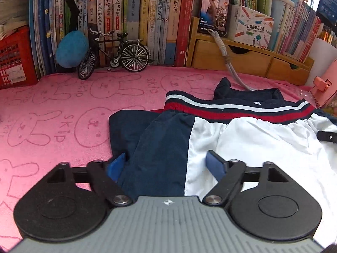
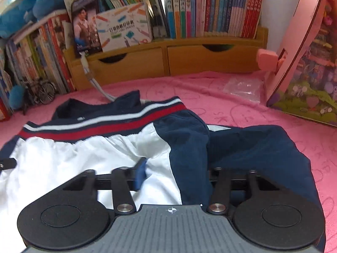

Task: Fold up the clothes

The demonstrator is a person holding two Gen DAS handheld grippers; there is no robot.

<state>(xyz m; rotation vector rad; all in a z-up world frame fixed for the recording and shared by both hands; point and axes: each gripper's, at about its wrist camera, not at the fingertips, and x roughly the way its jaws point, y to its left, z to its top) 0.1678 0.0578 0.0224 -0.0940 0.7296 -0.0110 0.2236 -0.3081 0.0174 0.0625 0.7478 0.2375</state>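
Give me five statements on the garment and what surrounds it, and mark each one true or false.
1. The garment lies on a pink cloth printed with rabbits. True.
2. The garment's ribbed band is striped green and yellow. False: it is navy, white and red.
3. A model bicycle stands in front of the books. True.
4. The wooden organiser's drawers are pulled out. False: they look pushed in.
5. The left gripper hangs over bare cloth, clear of the garment. False: navy and white fabric lies between its blue pads.
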